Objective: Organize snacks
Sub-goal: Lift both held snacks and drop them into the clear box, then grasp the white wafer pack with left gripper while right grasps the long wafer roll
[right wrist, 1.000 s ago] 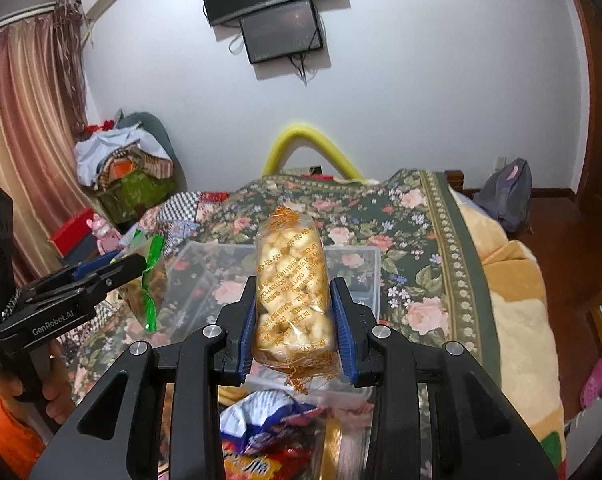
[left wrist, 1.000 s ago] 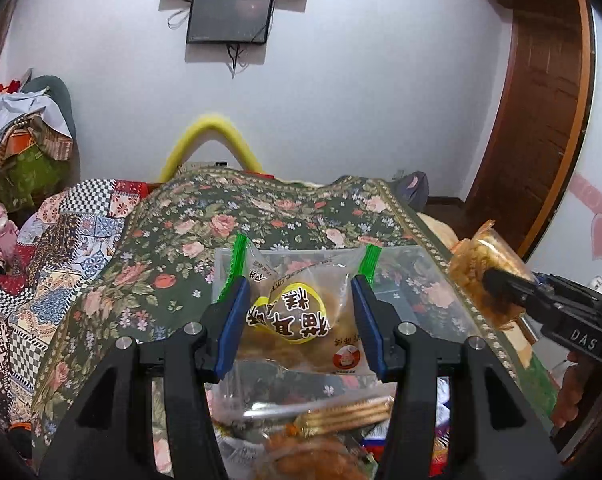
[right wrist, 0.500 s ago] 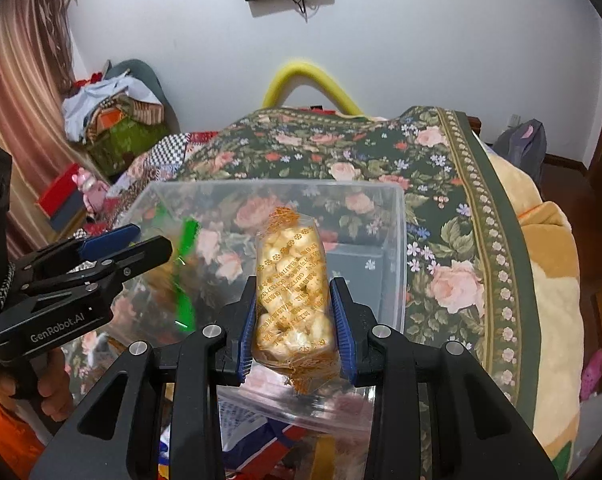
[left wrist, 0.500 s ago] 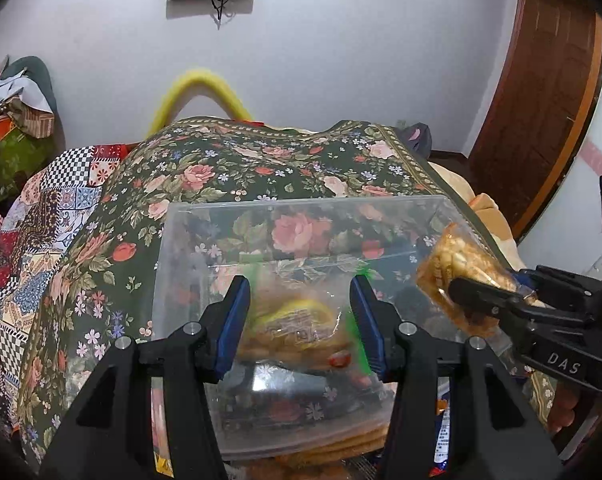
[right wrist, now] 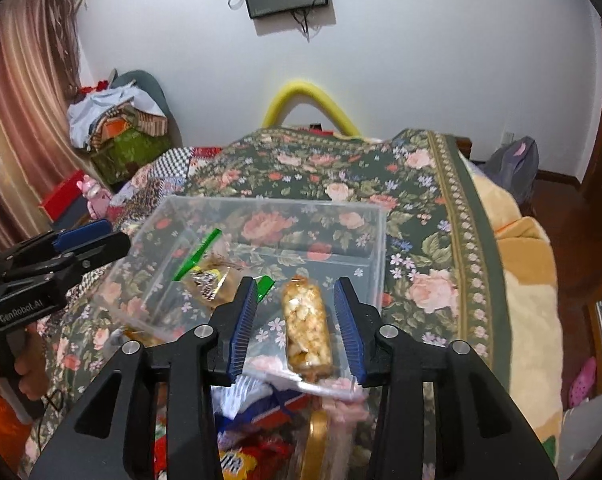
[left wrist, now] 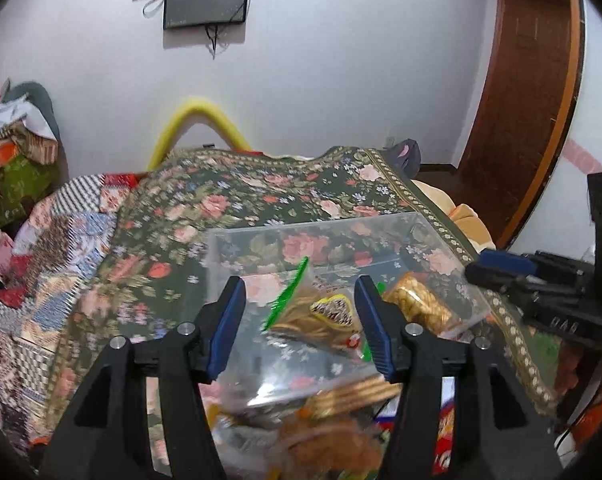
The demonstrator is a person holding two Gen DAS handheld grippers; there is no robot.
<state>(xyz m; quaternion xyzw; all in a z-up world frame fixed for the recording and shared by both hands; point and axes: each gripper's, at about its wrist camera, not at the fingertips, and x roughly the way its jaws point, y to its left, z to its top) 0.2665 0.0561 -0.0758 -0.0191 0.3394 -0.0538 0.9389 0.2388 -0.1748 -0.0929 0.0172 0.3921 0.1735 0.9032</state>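
A clear plastic box (left wrist: pixel 381 226) (right wrist: pixel 377 240) stands on the flowered bedspread. In it lie a green-edged pastry packet (left wrist: pixel 321 312) (right wrist: pixel 211 274) and a golden puffed-snack bar (left wrist: pixel 421 306) (right wrist: pixel 307 328). My left gripper (left wrist: pixel 301 326) is open and empty above the pastry packet. My right gripper (right wrist: pixel 297 328) is open and empty, its jaws either side of the snack bar below. The right gripper also shows at the right of the left wrist view (left wrist: pixel 541 284); the left gripper shows at the left of the right wrist view (right wrist: pixel 61 256).
A pile of other snack packets (right wrist: pixel 253 432) (left wrist: pixel 341 420) lies just in front of the box. The flowered bedspread (right wrist: pixel 441 216) stretches beyond. A yellow foam arch (left wrist: pixel 197 120) stands at the wall. Clothes are piled (right wrist: pixel 117 120) at the left.
Both grippers have opened and let go. The pastry packet and the snack bar have dropped into the clear box. Both grippers have lifted back a little.
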